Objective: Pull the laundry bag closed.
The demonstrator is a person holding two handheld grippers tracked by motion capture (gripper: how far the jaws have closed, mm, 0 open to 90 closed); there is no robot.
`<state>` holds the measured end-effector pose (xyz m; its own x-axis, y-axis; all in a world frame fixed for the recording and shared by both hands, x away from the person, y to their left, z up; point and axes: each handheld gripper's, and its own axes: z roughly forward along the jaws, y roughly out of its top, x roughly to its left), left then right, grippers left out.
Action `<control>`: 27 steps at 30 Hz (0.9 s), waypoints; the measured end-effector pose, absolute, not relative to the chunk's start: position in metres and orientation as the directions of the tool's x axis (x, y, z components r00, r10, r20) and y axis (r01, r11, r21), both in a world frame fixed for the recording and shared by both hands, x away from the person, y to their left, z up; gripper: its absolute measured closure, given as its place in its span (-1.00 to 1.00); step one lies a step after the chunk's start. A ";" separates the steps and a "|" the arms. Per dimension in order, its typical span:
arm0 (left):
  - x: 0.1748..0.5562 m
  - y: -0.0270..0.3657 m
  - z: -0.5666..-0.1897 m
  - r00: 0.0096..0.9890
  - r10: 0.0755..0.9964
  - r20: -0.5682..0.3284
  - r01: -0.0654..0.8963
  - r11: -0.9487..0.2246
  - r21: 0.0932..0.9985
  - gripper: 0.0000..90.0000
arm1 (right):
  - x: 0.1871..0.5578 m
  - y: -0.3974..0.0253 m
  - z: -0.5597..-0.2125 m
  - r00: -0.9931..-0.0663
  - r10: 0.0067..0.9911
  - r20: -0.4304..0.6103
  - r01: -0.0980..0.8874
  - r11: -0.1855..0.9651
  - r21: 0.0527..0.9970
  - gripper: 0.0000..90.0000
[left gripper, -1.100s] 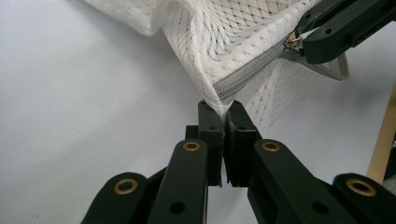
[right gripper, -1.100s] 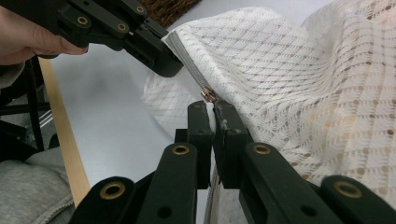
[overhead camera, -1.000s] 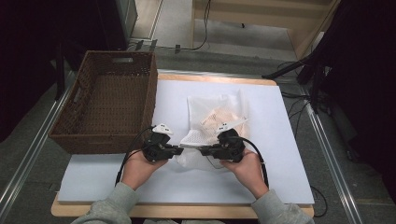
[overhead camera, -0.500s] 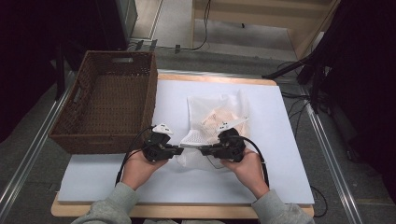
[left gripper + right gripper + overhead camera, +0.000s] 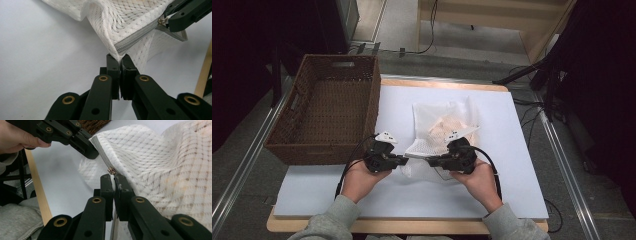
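white mesh laundry bag (image 5: 443,131), something peach-coloured inside, lying on the white table (image 5: 512,180) just right of the brown wicker basket (image 5: 328,115), its near zippered edge lifted between two hand-held grippers. left gripper (image 5: 404,160): jaws clamped together on the bag's corner at the end of the grey zipper (image 5: 136,37). right gripper (image 5: 430,161): jaws closed on the bag's edge at the metal zipper pull (image 5: 111,171), close to the left gripper.
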<state>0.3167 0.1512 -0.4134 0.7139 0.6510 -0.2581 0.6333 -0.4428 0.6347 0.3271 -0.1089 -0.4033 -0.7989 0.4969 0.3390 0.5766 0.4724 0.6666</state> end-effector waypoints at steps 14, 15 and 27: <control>0.317 0.152 -0.414 0.707 0.665 -0.242 0.633 -0.442 0.636 0.96 | 0.322 -0.128 -0.399 -0.794 0.514 0.325 0.576 0.464 0.673 0.94; 0.317 0.153 -0.414 0.705 0.666 -0.243 0.635 -0.440 0.636 0.96 | 0.322 -0.128 -0.399 -0.795 0.511 0.328 0.575 0.463 0.674 0.94; 0.318 0.153 -0.412 0.710 0.660 -0.247 0.634 -0.446 0.632 0.96 | 0.322 -0.128 -0.399 -0.793 0.513 0.330 0.578 0.461 0.673 0.94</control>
<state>0.3180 0.1528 -0.4123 0.7099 0.6597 -0.2466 0.6339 -0.4458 0.6320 0.3216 -0.1284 -0.3994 -0.7925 0.5128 0.3300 0.5784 0.4606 0.6732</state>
